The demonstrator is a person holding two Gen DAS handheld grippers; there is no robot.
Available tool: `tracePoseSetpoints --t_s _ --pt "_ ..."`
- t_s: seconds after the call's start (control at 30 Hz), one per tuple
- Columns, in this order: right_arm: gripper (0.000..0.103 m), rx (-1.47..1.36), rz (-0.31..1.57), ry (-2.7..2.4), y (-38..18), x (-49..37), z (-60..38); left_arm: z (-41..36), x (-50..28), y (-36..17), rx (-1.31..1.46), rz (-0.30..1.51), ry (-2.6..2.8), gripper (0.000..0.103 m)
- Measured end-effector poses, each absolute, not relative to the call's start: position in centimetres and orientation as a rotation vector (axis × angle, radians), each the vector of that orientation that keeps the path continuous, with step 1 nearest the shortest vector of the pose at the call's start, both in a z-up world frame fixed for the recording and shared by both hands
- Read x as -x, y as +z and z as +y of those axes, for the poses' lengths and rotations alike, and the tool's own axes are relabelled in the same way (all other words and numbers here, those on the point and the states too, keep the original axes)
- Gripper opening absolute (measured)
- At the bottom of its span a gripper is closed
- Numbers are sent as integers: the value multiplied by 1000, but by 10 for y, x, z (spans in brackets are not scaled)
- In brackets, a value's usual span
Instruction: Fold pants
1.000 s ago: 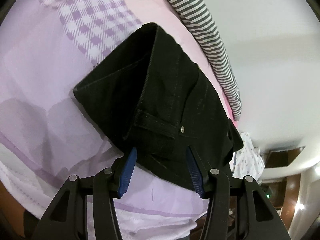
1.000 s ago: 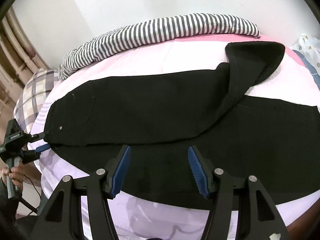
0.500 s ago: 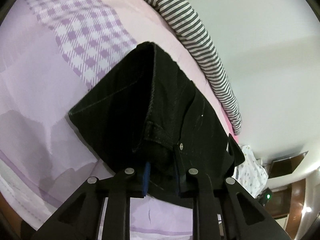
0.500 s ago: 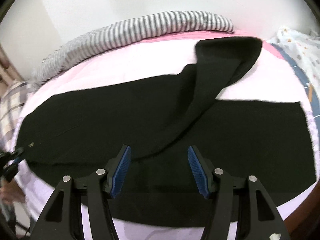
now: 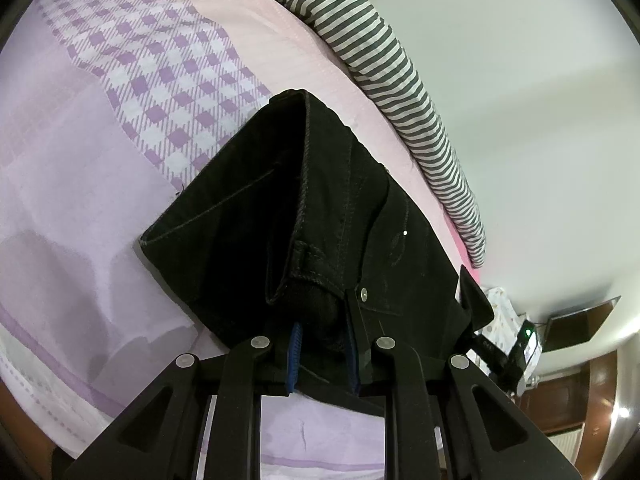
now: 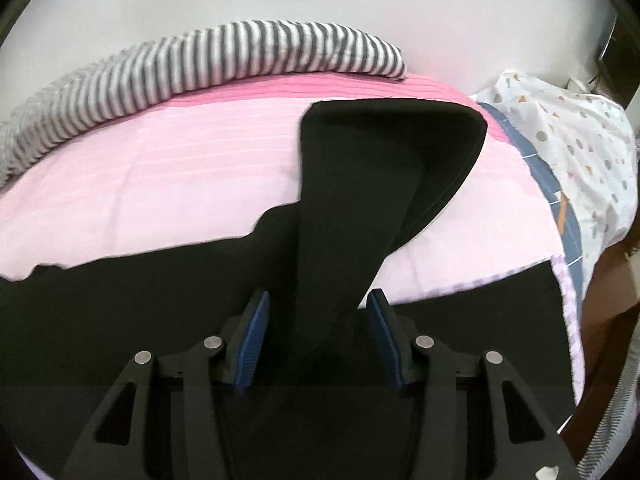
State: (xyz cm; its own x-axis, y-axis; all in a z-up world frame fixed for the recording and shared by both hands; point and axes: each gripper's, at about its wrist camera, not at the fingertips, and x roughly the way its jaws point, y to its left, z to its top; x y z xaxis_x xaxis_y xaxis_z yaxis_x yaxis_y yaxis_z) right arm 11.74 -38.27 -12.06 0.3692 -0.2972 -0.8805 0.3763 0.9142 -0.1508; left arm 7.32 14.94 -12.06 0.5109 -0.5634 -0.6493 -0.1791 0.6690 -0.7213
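The left gripper [image 5: 320,354], open a second ago, now pinches the pants [image 5: 320,208] waistband at six o'clock; right gripper [image 6: 318,336] fingers stay apart, so lifting can start.

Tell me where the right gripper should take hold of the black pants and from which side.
Grip the raised ridge of the black pants that runs between the open right gripper fingers. Come in low from the near edge of the bed: the fold stands up there, so both fingers can straddle it, unlike the flat cloth beside it.
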Motion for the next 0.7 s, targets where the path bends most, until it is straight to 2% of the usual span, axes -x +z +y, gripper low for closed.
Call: tracePoseSetpoints --t_s 0.13,0.2,0.23,0.27,0.7 --pt "46 -48 1146 -503 -127 -132 -395 150 -74 -123 836 1042 -259 19" --pt "31 -49 1155 -506 -128 -138 -401 149 -74 -124 828 1044 -256 19" --pt "13 -51 1160 -493 -128 -139 -402 149 -75 -124 825 1046 -254 19" --pt "5 -68 1163 -478 -126 -139 -404 149 -76 -124 821 1048 -250 19" --pt "3 -253 1049 -454 -71 -49 -423 152 -99 -102 669 1067 -285 18"
